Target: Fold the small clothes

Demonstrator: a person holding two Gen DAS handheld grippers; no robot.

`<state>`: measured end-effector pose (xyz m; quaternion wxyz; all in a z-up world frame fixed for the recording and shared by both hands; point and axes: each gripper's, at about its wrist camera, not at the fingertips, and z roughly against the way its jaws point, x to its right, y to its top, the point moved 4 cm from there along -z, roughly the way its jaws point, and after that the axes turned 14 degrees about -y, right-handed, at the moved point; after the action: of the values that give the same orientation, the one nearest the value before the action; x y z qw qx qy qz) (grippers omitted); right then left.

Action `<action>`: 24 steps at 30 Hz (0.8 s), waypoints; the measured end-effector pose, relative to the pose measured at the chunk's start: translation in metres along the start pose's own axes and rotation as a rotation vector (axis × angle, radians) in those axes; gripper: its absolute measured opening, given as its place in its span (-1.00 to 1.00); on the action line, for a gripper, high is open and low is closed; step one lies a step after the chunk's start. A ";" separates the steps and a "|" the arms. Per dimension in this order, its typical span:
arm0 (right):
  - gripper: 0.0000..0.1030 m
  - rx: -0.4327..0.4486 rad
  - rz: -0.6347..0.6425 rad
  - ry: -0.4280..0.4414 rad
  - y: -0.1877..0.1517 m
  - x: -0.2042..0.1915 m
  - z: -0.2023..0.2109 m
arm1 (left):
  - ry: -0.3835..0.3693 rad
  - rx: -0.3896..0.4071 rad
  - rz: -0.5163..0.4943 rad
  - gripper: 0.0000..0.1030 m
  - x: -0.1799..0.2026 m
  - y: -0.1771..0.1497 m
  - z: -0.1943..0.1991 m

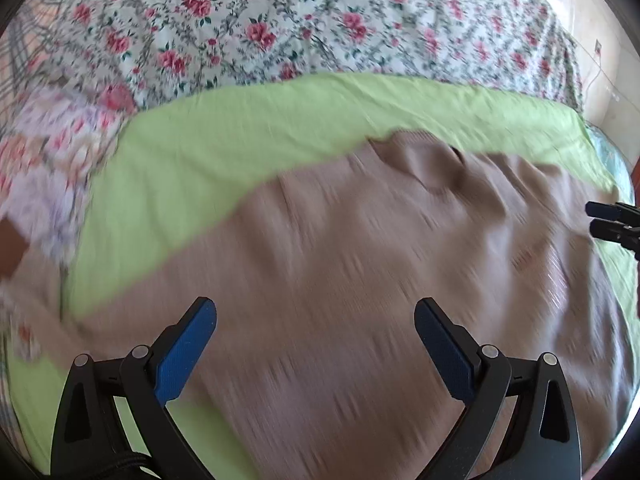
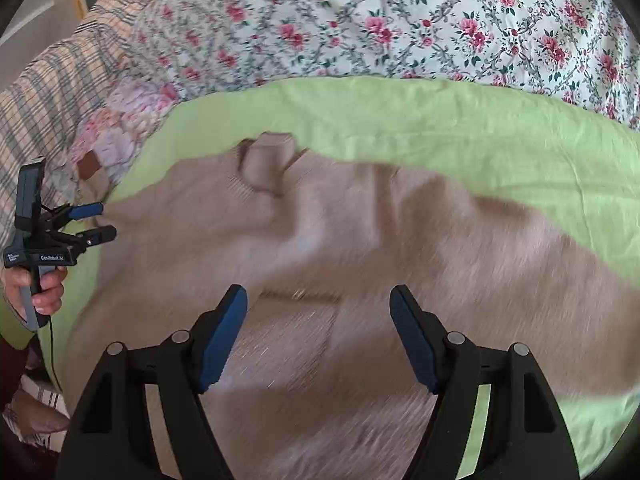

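A beige knitted garment lies spread on a lime-green cloth; it also shows in the right wrist view on the same green cloth. My left gripper is open and empty above the garment's near part. My right gripper is open and empty above the garment, near a pocket-like patch. The right gripper's tips show at the right edge of the left wrist view. The left gripper shows at the left of the right wrist view, open, by the garment's left edge.
A floral bedsheet covers the bed behind the green cloth, also in the right wrist view. A floral garment pile and a plaid cloth lie at the left. Both views are motion-blurred.
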<state>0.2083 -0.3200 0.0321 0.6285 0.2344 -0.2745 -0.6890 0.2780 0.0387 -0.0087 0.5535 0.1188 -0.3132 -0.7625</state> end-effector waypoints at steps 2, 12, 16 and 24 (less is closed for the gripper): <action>0.45 -0.002 0.004 -0.019 0.017 0.012 -0.013 | -0.017 0.005 -0.031 0.93 -0.012 0.022 -0.015; 0.45 -0.088 0.092 -0.003 0.064 0.026 -0.115 | -0.159 -0.096 -0.026 0.93 -0.065 0.076 -0.094; -0.14 -0.150 0.124 -0.024 0.059 0.026 -0.148 | -0.197 -0.162 -0.024 0.53 -0.074 0.071 -0.122; -0.82 0.030 0.077 -0.172 0.079 0.041 -0.088 | -0.068 -0.042 -0.154 -0.87 -0.049 0.076 -0.091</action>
<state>0.3213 -0.3726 0.0206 0.6253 0.1730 -0.3463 -0.6776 0.4019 0.0378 -0.0411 0.4848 0.1051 -0.3056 -0.8127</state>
